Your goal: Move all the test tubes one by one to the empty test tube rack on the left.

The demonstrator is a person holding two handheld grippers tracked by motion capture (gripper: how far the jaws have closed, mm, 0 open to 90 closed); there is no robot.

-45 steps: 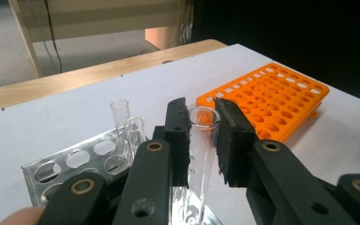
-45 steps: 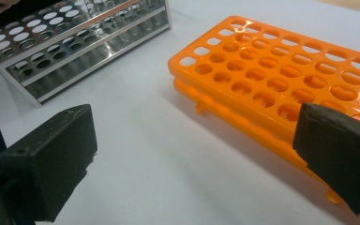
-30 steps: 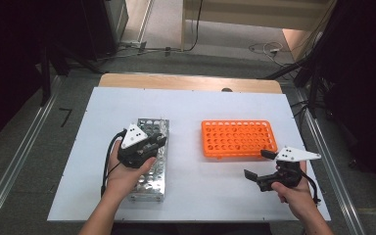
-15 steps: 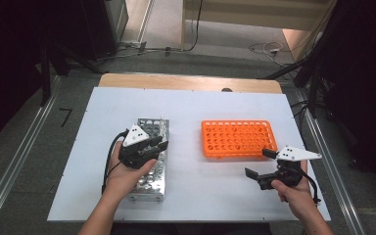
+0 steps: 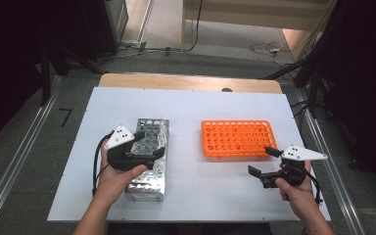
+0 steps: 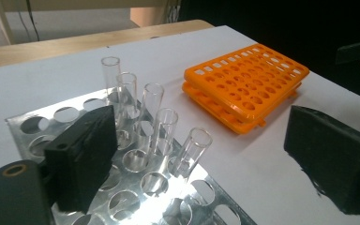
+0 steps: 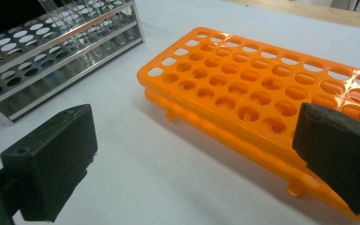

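A shiny metal tube rack (image 5: 147, 181) lies left of centre and holds several clear glass test tubes (image 6: 161, 126) in a row. My left gripper (image 5: 150, 143) hovers over the rack's far half, open, its jaws wide either side of the tubes (image 5: 152, 137); nothing is gripped. In the left gripper view the left gripper (image 6: 206, 164) has one jaw above the rack holes and the other over bare table. An empty orange tube rack (image 5: 237, 138) sits to the right. My right gripper (image 5: 263, 161) stands open at that rack's near right corner, and the right gripper (image 7: 194, 159) faces the orange rack (image 7: 262, 93).
The white table top (image 5: 196, 105) has free room behind both racks and between them. A wooden strip (image 5: 186, 82) runs along the far edge. The metal rack (image 7: 42, 51) lies beyond the orange one in the right gripper view. Cables and floor lie past the table.
My left gripper has shifted slightly nearer along the metal rack. The right gripper has hardly moved. Both stay open.
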